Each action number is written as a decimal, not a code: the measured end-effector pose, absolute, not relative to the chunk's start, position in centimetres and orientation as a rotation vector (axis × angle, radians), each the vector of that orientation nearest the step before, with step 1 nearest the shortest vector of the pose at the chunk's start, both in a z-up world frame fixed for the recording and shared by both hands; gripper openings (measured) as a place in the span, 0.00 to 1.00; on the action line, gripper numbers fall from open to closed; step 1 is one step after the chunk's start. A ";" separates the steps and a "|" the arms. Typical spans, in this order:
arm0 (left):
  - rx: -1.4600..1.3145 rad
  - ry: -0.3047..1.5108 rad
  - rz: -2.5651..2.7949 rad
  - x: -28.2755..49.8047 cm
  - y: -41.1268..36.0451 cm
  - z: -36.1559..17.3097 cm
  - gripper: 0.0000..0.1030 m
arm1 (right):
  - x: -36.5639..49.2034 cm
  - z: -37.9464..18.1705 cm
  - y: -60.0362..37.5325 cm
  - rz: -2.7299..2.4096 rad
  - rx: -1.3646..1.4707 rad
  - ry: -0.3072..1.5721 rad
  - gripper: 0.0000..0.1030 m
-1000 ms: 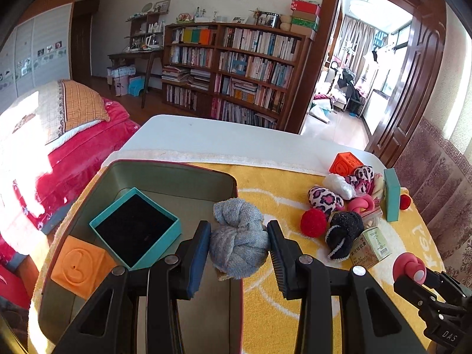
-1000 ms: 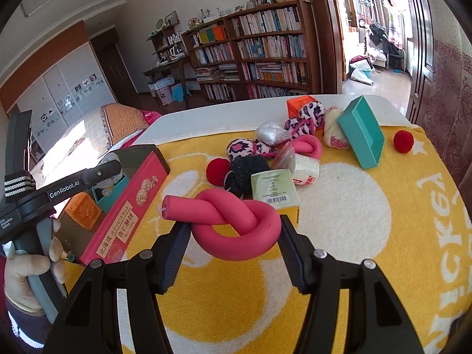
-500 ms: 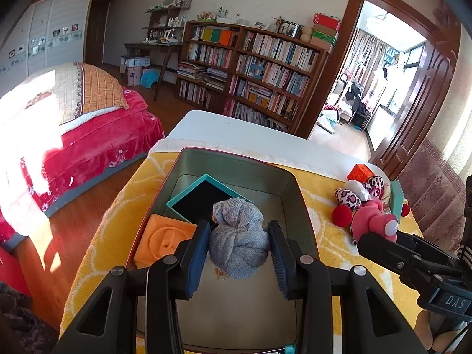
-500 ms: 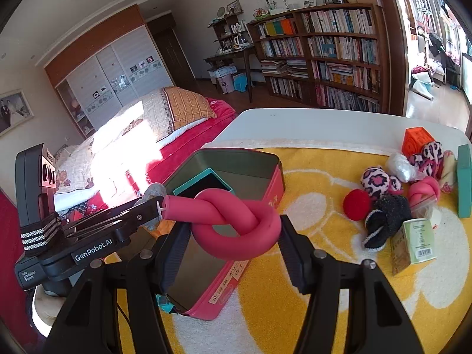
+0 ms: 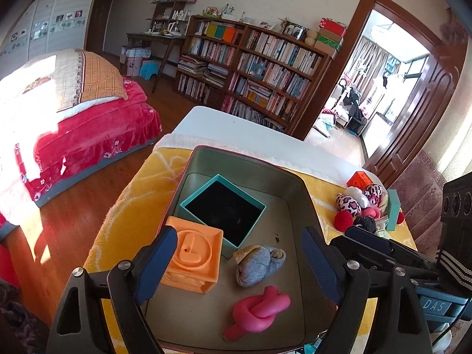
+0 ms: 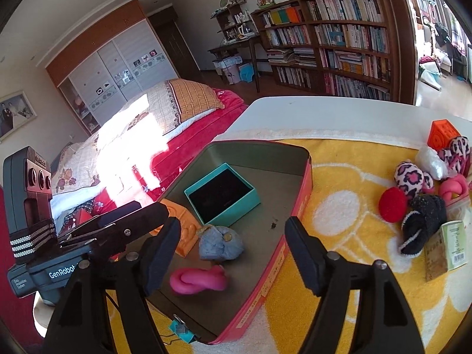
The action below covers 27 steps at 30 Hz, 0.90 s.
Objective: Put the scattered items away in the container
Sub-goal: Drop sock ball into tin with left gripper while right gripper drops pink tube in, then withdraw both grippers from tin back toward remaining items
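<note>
A yellow towel (image 6: 354, 280) covers the white tabletop (image 6: 324, 112) in a bedroom with bed (image 6: 183, 124) and bookshelf (image 6: 339, 38). Both the left gripper (image 5: 239, 265) and right gripper (image 6: 233, 253) have just been opening; jaws spread, empty. In the container (image 6: 298, 212), the pink knot (image 6: 197, 280) lies lengthwise across beside the grey sock (image 6: 221, 246).

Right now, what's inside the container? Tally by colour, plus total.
Inside the container:
Teal: 1, open box
Orange: 1, cube
Grey: 1, knotted sock
Pink: 1, knotted foam tube
Total: 4
</note>
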<state>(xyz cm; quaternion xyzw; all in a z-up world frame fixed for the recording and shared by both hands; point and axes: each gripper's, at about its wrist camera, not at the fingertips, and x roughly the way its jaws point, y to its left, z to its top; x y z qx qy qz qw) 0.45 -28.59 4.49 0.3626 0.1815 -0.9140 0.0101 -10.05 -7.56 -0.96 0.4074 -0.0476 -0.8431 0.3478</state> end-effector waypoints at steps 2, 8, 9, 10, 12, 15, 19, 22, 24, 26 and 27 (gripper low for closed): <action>1.149 0.554 -2.854 0.1 -28.3 4.4 0.85 | -10.5 -1.1 -7.1 -2.200 1.063 -0.132 0.75; 1.186 0.455 -2.864 -1.0 -26.4 4.6 0.85 | -11.4 -1.6 -4.3 -2.249 1.079 -0.195 0.77; 1.183 0.429 -2.867 -1.1 -26.0 4.8 0.85 | -11.5 -1.6 -3.6 -2.260 1.080 -0.212 0.77; 1.181 0.407 -2.868 -1.1 -25.6 4.9 0.85 | -11.6 -1.7 -3.0 -2.271 1.081 -0.225 0.77; 1.181 0.375 -2.874 -1.1 -24.8 5.1 0.85 | -11.7 -2.0 -1.6 -2.296 1.093 -0.252 0.77; 1.186 0.355 -2.874 -1.0 -23.7 5.2 0.85 | -11.7 -2.1 0.3 -2.327 1.104 -0.273 0.77; 1.159 0.339 -2.892 -0.8 -21.9 5.8 0.85 | -11.2 -1.6 3.1 -2.391 1.094 -0.259 0.78; 1.140 0.332 -2.912 -0.9 -20.1 6.4 0.85 | -10.7 -1.3 5.9 -2.458 1.078 -0.222 0.79; 1.134 0.325 -2.937 -1.3 -18.4 6.7 0.85 | -10.6 -1.3 8.2 -2.492 1.081 -0.225 0.79; 1.130 0.321 -2.967 -1.8 -16.5 7.0 0.85 | -10.7 -1.4 10.6 -2.526 1.097 -0.247 0.79; 1.134 0.322 -2.984 -2.0 -15.4 7.0 0.85 | -10.8 -1.5 11.7 -2.542 1.105 -0.261 0.79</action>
